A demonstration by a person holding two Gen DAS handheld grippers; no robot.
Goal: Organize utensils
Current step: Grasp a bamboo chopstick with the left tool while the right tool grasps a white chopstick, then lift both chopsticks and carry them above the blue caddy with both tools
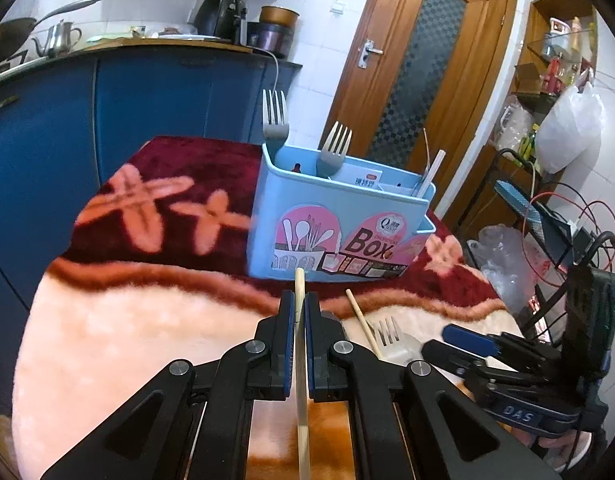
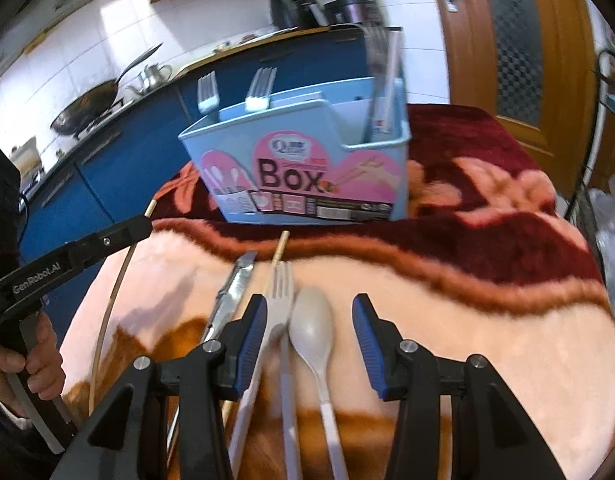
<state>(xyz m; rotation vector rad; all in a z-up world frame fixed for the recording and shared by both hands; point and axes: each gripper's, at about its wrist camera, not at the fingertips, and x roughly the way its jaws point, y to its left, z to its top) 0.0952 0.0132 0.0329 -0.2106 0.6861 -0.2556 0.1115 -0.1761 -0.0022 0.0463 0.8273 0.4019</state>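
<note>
A pale blue box (image 2: 307, 168) with pink stickers stands upright on the blanket, two grey forks (image 1: 275, 120) tines-up in its left compartment, chopsticks (image 1: 429, 172) leaning in its right one. In front lie a grey spoon (image 2: 313, 328) and a fork (image 2: 281, 292) side by side (bowl and tines toward the box), a metal knife (image 2: 235, 284) just left of them, and a bamboo chopstick (image 2: 278, 250) between. Another chopstick (image 1: 300, 344) is held off the blanket

The utensil box (image 2: 303, 160) is pale blue with pink label panels and black "Box" lettering. Under it lies a blanket (image 2: 487, 280) in dark red and peach (with salmon flowers). Before the box: a grey-beige spoon (image 2: 312, 326).
</note>
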